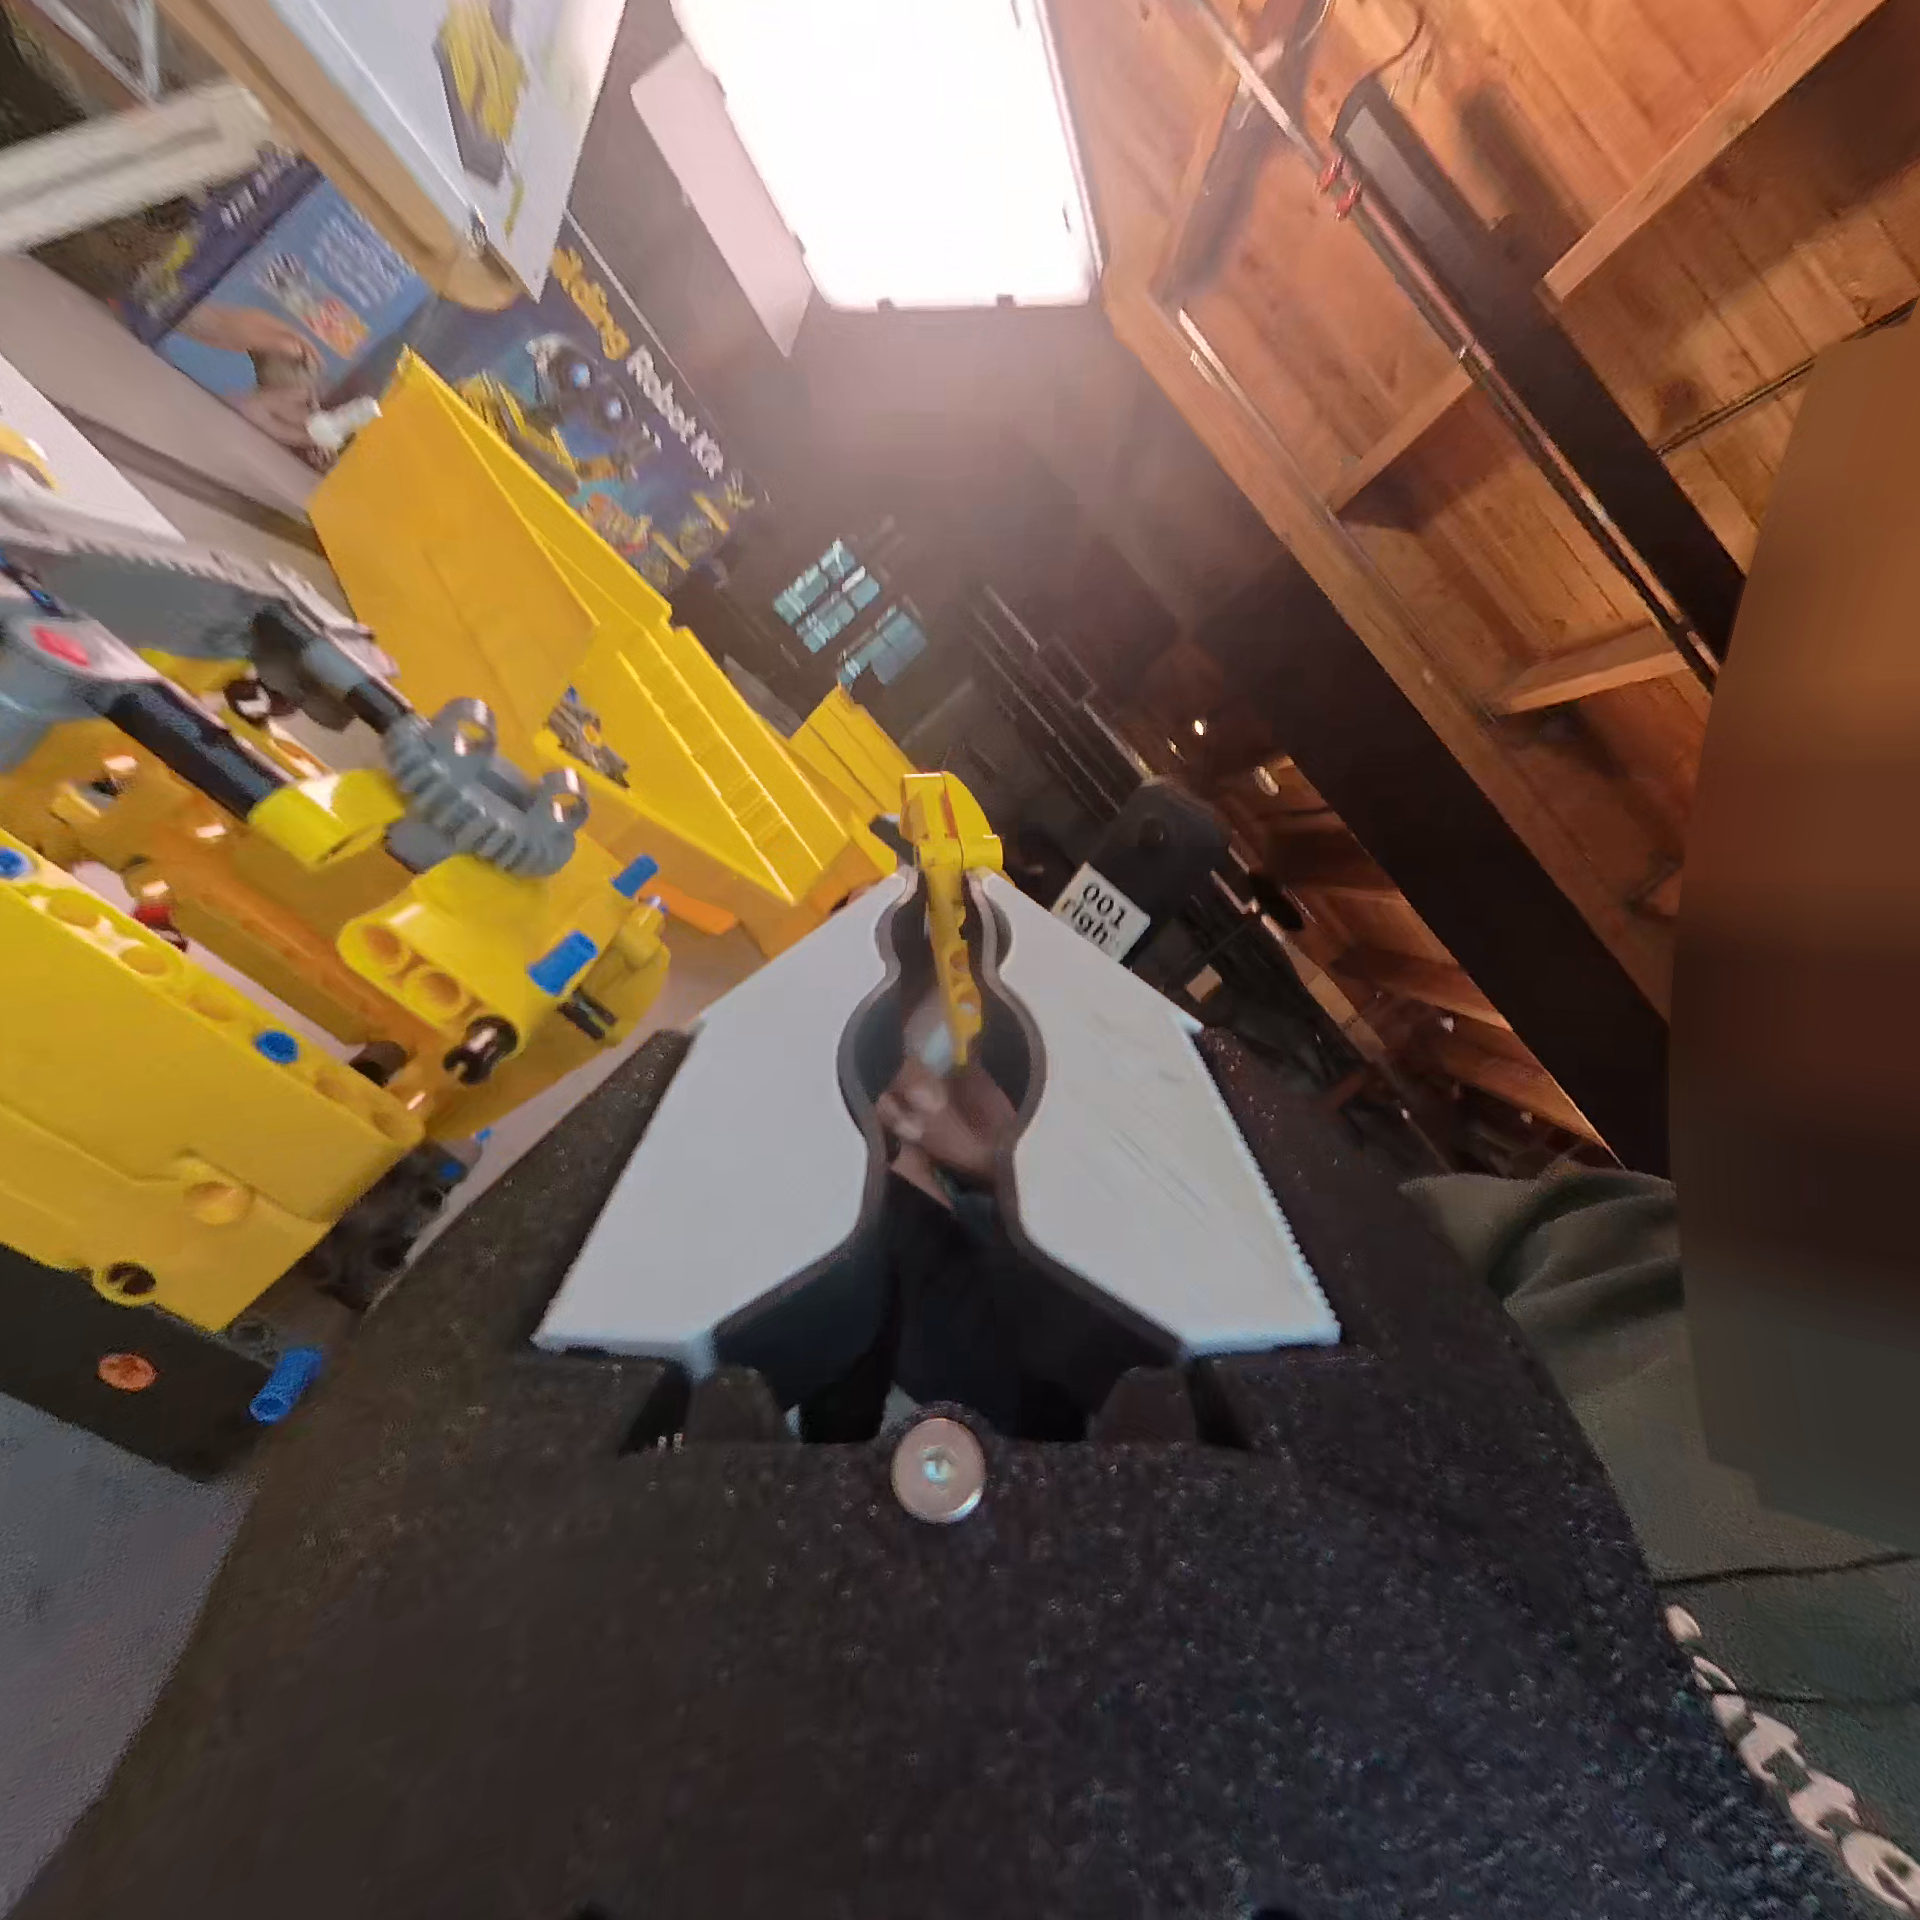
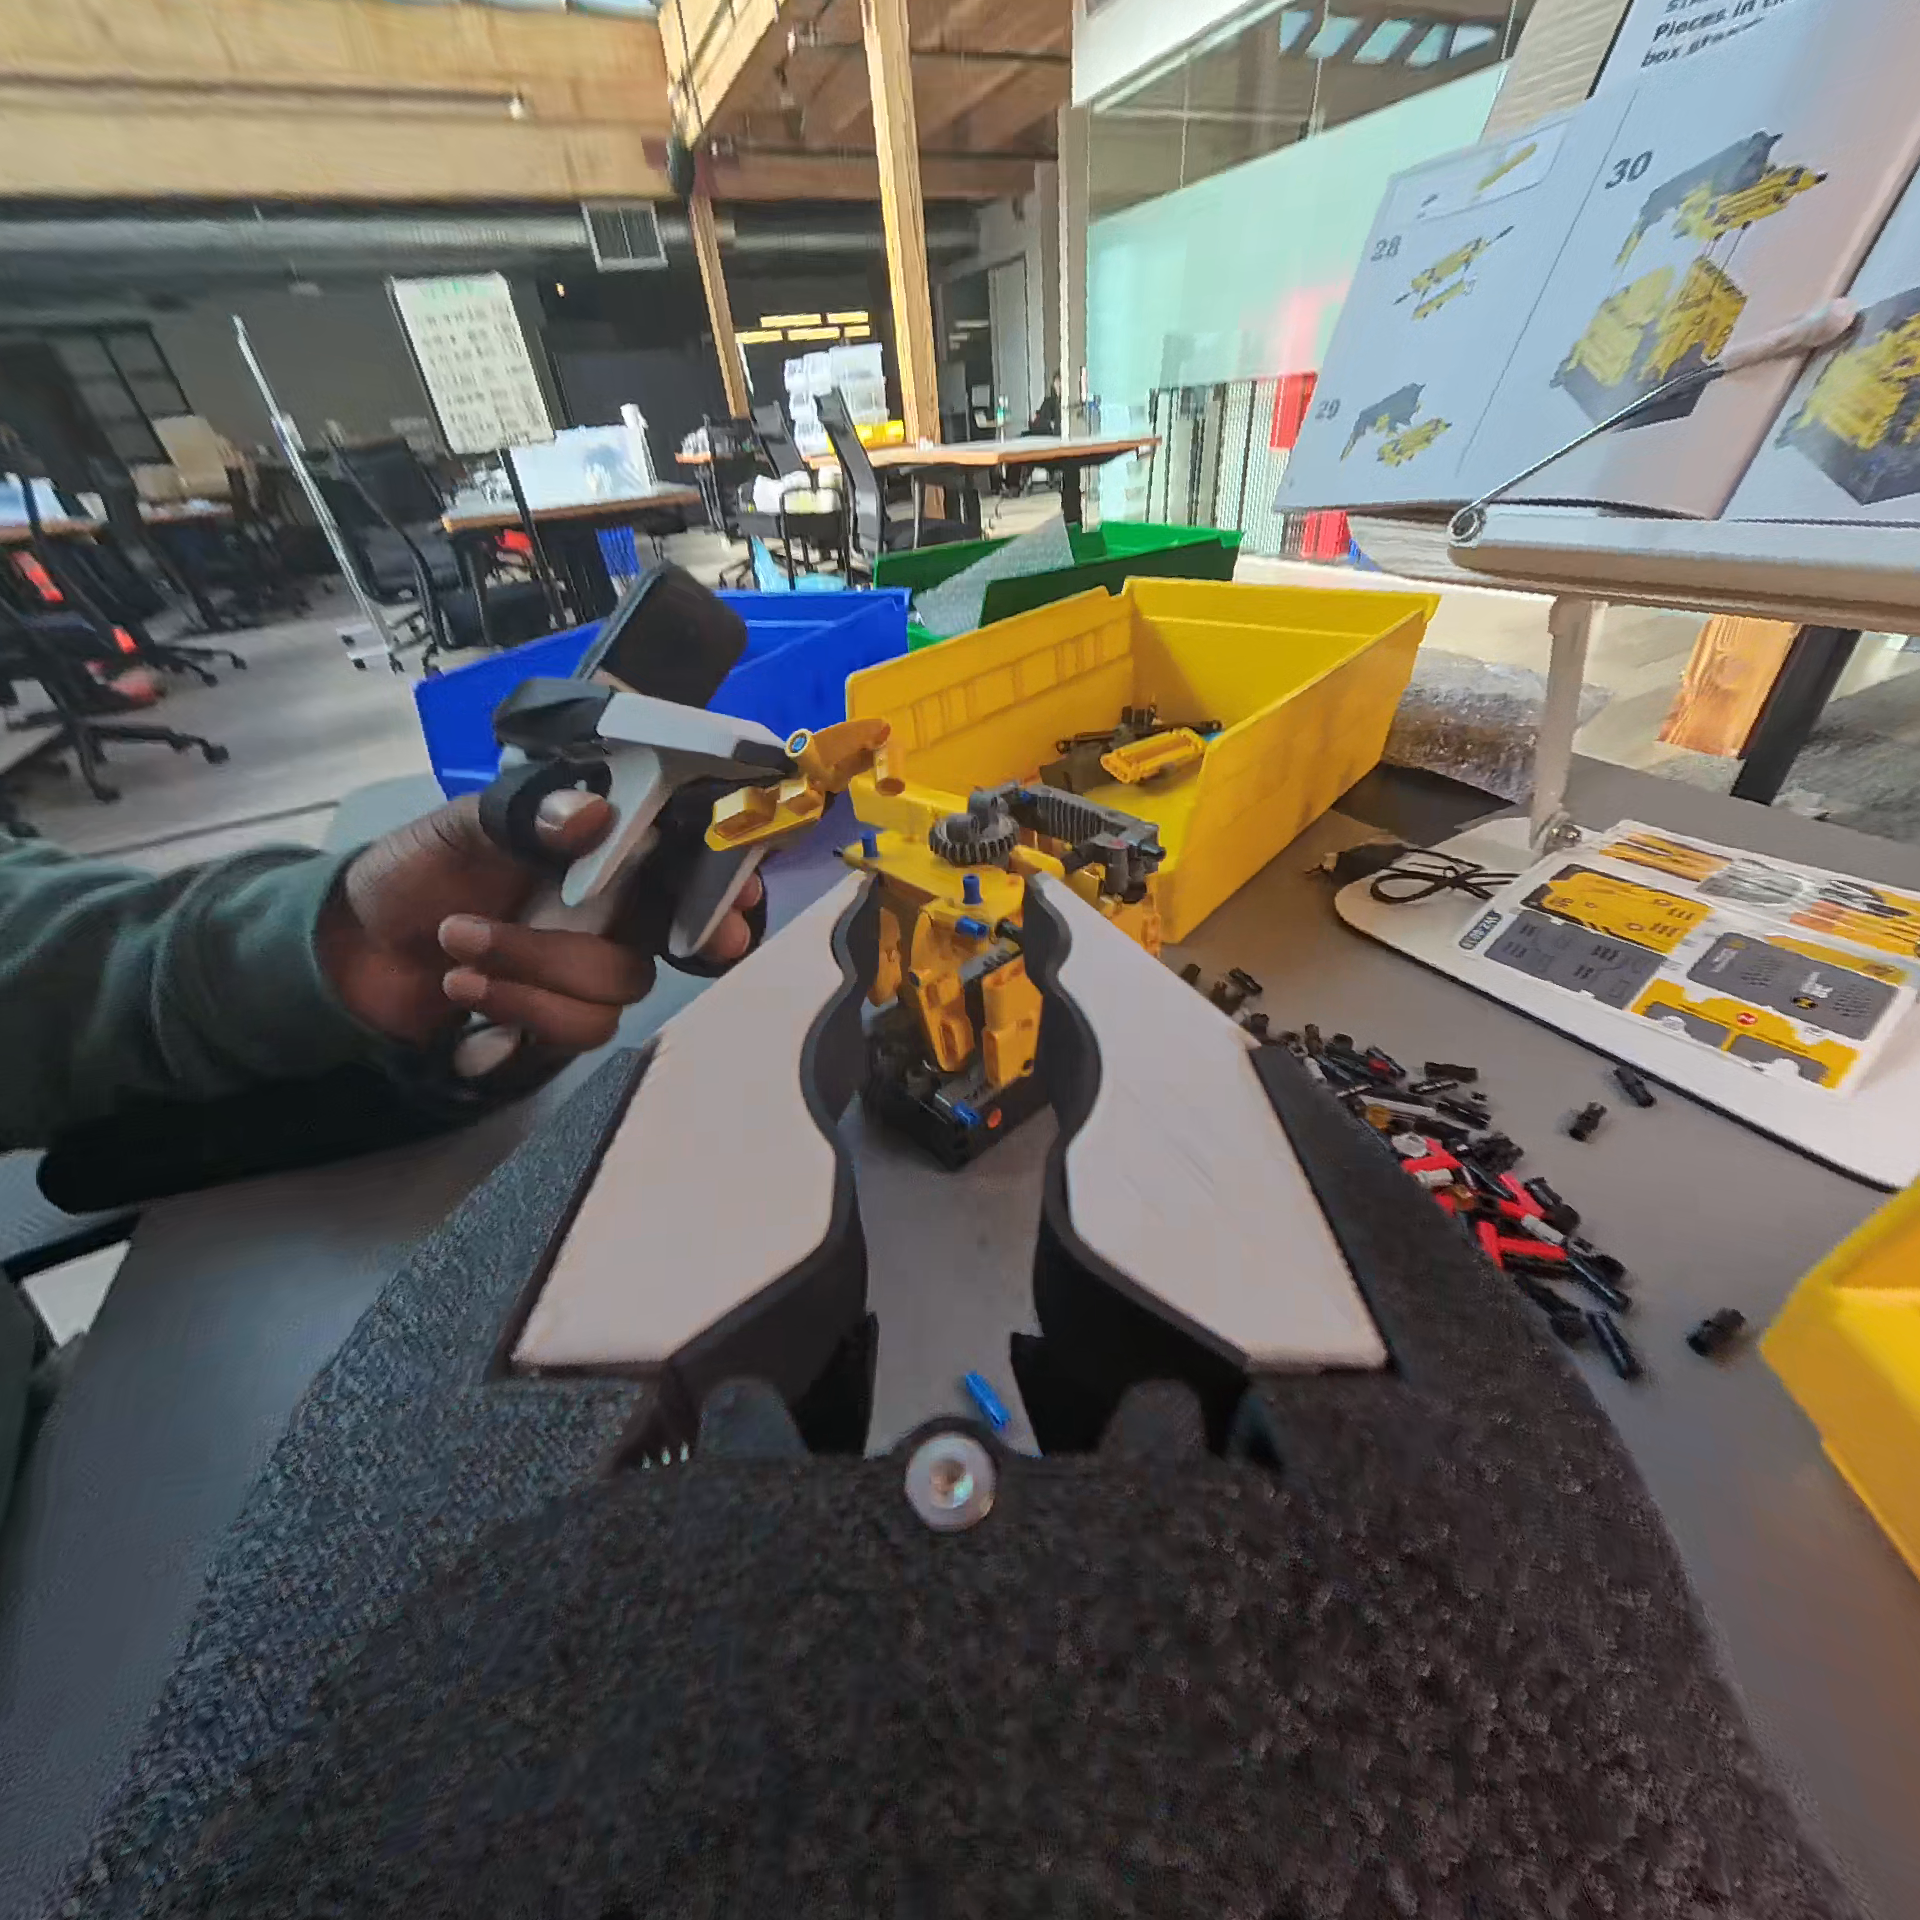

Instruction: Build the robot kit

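Gripping a small yellow part (image 1: 948, 914) between closed fingers, the left hand-held gripper (image 1: 943, 883) is raised above the bench (image 2: 1714, 1226), held by a hand (image 2: 488, 935) in a green sleeve (image 2: 156, 966). From the right wrist view, that part (image 2: 800, 795) sticks out toward a yellow model (image 2: 987, 935), just to its left and not touching it.

The right hand-held gripper (image 2: 951, 904) has its fingers apart, holding nothing. The model stands upright on the bench beyond the gap between them, with a grey gear (image 2: 971, 831) on top and blue pins along its side.

Behind the model sits a yellow bin (image 2: 1299, 675) with a few pieces inside; a blue bin (image 2: 810, 644) lies left of it. Small black and red pins (image 2: 1475, 1174) are scattered to the right, near a sticker sheet (image 2: 1683, 945). An open booklet (image 2: 1558, 312) rests on a stand far right.
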### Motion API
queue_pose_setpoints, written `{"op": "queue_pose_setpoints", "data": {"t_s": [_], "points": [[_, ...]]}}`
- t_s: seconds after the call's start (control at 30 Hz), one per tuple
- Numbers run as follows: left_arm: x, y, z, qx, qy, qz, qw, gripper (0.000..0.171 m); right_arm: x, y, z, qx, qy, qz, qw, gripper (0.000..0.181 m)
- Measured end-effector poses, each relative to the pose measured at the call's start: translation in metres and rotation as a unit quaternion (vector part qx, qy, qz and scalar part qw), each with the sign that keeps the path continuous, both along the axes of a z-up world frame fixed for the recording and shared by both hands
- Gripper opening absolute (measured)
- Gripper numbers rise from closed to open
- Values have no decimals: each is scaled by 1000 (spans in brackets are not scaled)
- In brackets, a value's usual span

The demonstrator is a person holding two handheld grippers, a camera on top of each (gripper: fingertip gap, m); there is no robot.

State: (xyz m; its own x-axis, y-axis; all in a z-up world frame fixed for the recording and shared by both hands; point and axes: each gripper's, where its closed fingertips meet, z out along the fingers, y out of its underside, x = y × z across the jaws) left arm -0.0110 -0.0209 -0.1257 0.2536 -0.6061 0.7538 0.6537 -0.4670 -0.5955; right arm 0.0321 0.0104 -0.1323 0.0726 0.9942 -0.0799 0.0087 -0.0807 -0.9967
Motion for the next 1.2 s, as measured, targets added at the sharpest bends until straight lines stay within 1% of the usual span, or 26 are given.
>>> {"op": "queue_pose_setpoints", "data": {"t_s": [0.03, 0.07, 0.13, 0.17, 0.2, 0.27, 0.3, 0.33, 0.4, 0.5, 0.6, 0.77, 0.9, 1.07, 1.17, 1.2], "points": [[10, -1, -12, -24, 29, -29, 999, 6, 2, 2, -9, 14, -36, 5, 999, 25], [22, -3, -31, -55, 81, -57, 994, 6, 5, 2, -24, 26, -90, 26, 995, 24], [41, -13, -68, -92, 204, -105, 969, 6, 22, 1, -65, 37, -224, 75, 971, 24], [51, -21, -79, -98, 245, -134, 955, 7, 31, 3, -82, 51, -271, 86, 957, 24], [58, -28, -90, -104, 278, -157, 942, 7, 38, 5, -95, 66, -303, 96, 946, 23], [67, -36, -111, -117, 339, -185, 915, 7, 47, 0, -118, 69, -358, 133, 922, 24], [71, -40, -118, -121, 359, -199, 904, 7, 46, 0, -124, 74, -369, 140, 916, 23], [73, -43, -124, -125, 374, -207, 895, 7, 44, -2, -129, 78, -375, 151, 911, 23], [71, -42, -135, -131, 411, -205, 879, 6, 40, -2, -135, 83, -387, 163, 904, 21], [66, -38, -138, -127, 434, -189, 872, 6, 33, 0, -136, 80, -383, 172, 904, 18], [63, -38, -138, -127, 439, -190, 869, 10, 30, -2, -140, 77, -385, 185, 901, 15], [60, -38, -138, -127, 441, -192, 867, 19, 26, -7, -141, 97, -388, 185, 898, 4], [58, -35, -134, -106, 456, -179, 866, 23, 26, -8, -141, 109, -389, 180, 897, 4], [61, -25, -131, -48, 508, -148, 847, 25, 31, -17, -139, 100, -381, 200, 897, 3], [64, -22, -141, -60, 537, -152, 828, 25, 35, -26, -136, 88, -376, 213, 898, 3], [63, -21, -145, -64, 548, -149, 820, 23, 37, -29, -136, 85, -377, 215, 897, 3]]}}
